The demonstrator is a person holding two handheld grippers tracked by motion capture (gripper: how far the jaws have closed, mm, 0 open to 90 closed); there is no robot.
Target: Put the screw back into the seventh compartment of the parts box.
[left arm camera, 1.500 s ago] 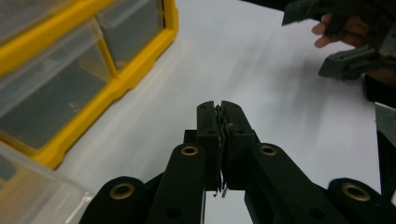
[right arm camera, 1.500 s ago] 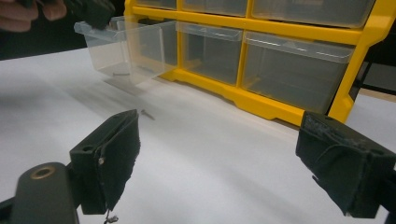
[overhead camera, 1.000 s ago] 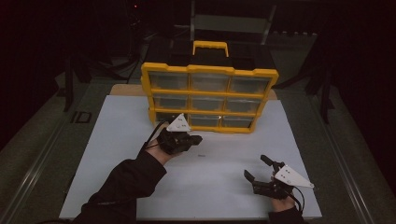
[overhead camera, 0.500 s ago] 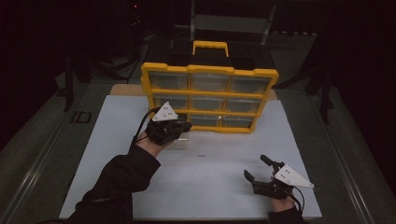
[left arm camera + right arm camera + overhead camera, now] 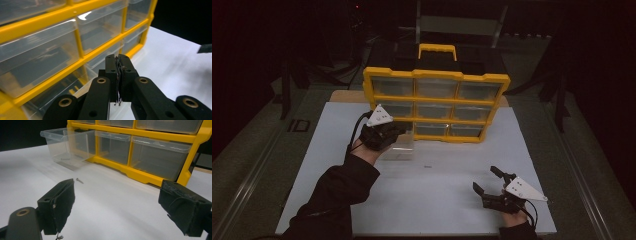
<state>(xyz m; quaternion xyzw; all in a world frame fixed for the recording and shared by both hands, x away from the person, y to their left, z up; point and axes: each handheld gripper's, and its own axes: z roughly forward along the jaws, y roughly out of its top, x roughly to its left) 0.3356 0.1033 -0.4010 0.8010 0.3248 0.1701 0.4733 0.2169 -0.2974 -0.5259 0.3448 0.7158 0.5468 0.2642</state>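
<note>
A yellow organiser [image 5: 437, 76] with clear drawers stands upright at the back of the white sheet. Its bottom-left drawer [image 5: 401, 146] is pulled out onto the sheet; in the right gripper view this drawer [image 5: 67, 144] holds a small screw [image 5: 65, 158]. My left gripper [image 5: 388, 134] hovers over that drawer close to the organiser front, and its jaws [image 5: 119, 61] are shut with nothing visible between them. Another small screw [image 5: 428, 166] lies loose on the sheet, also seen as a screw [image 5: 79, 180] in the right gripper view. My right gripper [image 5: 485, 178] rests near the front right, open and empty [image 5: 117, 192].
The white sheet [image 5: 447, 205] covers the table from the organiser to the front edge. The yellow carry handle [image 5: 437, 49] sticks up behind the organiser. Dark surroundings and stand legs lie beyond the table.
My left gripper has moved left and away from me, toward the organiser's bottom-left corner. The right gripper has stayed where it was.
</note>
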